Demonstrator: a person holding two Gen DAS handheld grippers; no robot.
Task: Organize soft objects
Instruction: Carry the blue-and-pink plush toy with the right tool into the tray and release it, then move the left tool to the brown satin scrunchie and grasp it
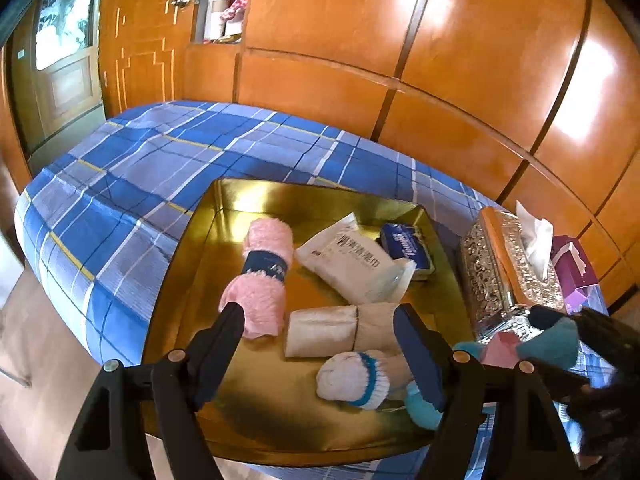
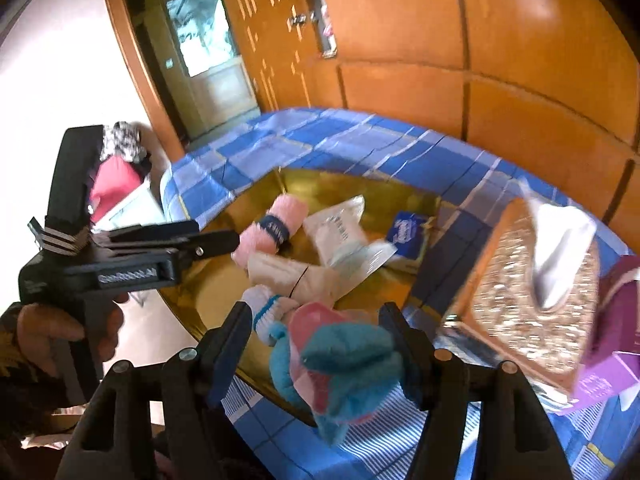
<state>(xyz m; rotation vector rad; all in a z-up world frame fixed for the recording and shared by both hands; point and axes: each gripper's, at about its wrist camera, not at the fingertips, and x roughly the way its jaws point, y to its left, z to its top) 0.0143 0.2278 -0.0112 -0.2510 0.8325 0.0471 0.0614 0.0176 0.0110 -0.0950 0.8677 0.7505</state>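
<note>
Gold cardboard forms the shallow tray (image 1: 256, 200) that is laid on the blue plaid bed (image 1: 132, 160). Seen from the left wrist, the fingers of the left gripper (image 1: 320, 332) are spread wide above the near part of the tray, and nothing is held between them. Inside the tray are found a pink rolled towel (image 1: 264, 276), a white wipes packet (image 1: 352, 264), a small blue tissue pack (image 1: 408, 244), a beige roll (image 1: 340, 330) and a white sock with blue band (image 1: 352, 376). An ornate tissue box (image 1: 508, 268) is placed just right of the tray.

Seen from the right wrist, the right gripper (image 2: 316, 348) is opened partly around a teal and pink sock bundle (image 2: 340, 368); the bundle is seen between the fingers over the near rim of the tray (image 2: 412, 208), but pressing of the pads on it cannot be told. A hand (image 2: 64, 336) carries the left gripper (image 2: 224, 240) at the left.
</note>
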